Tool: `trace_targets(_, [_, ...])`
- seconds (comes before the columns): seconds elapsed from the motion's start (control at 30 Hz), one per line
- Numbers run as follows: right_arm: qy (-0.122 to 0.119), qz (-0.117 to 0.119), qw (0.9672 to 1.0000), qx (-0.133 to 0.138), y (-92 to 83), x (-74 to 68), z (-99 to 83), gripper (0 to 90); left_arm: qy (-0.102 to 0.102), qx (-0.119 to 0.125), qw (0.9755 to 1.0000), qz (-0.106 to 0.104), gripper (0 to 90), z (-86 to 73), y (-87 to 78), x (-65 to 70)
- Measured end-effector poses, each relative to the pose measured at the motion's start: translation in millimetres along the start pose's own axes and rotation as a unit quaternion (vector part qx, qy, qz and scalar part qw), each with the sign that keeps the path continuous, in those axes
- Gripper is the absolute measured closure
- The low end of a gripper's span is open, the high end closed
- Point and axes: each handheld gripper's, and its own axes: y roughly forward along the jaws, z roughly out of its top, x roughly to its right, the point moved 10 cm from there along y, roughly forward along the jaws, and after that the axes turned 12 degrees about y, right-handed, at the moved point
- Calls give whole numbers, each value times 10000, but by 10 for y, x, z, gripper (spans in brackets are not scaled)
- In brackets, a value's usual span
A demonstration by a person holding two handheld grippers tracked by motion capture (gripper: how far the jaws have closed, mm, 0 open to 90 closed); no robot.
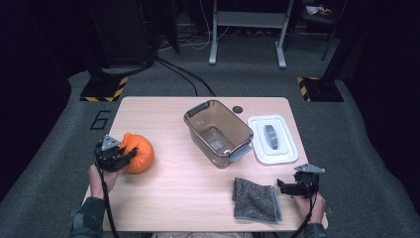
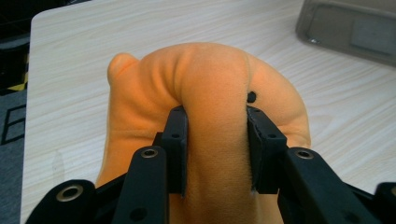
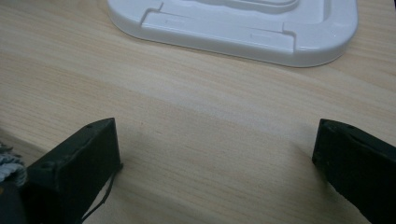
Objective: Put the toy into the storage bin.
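An orange plush toy (image 1: 140, 151) lies at the table's left side, and my left gripper (image 1: 121, 156) is shut on it. In the left gripper view the two black pads squeeze a fold of the orange plush toy (image 2: 215, 79) between them, with the left gripper (image 2: 216, 119) pressing in from both sides. My right gripper (image 1: 286, 187) rests low at the table's front right, just right of a grey cloth (image 1: 255, 200). Seen from the right gripper view, my right gripper (image 3: 217, 149) stands open over bare wood with nothing between its jaws.
A clear brown-tinted container (image 1: 190, 116) with grey handles sits mid-table, also seen as the container (image 2: 350, 28). Its white lid (image 1: 258, 148) lies flat to the right, ahead of the right gripper as the lid (image 3: 233, 32). A corner of the grey cloth (image 3: 8, 164) lies beside one jaw.
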Motion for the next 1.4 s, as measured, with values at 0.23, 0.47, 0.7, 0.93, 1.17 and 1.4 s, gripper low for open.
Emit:
trace_targets(0.23, [7, 0, 10000, 2, 0, -1, 1, 0, 41, 130, 9999, -78, 646, 113, -95, 56])
trace_targets(0.47, [8, -2, 10000, 2, 0, -1, 0, 0, 214, 221, 9994, -177, 646, 306, -123, 133])
trace_targets(0.7, [-1, 0, 10000, -2, 0, 0, -1, 0, 310, 300, 9988, -225, 645, 464, -123, 175])
trace_targets(0.93, [10, -1, 10000, 3, 0, -1, 1, 0, 493, 301, 9978, -318, 645, 651, -115, 220])
trace_targets(1.17, [9, -1, 10000, 2, 0, -1, 0, 0, 625, 372, 9969, -299, 645, 861, -120, 227])
trace_targets(1.4, [10, -1, 10000, 2, 0, -1, 0, 0, 702, 429, 9962, -301, 645, 1026, -106, 237])
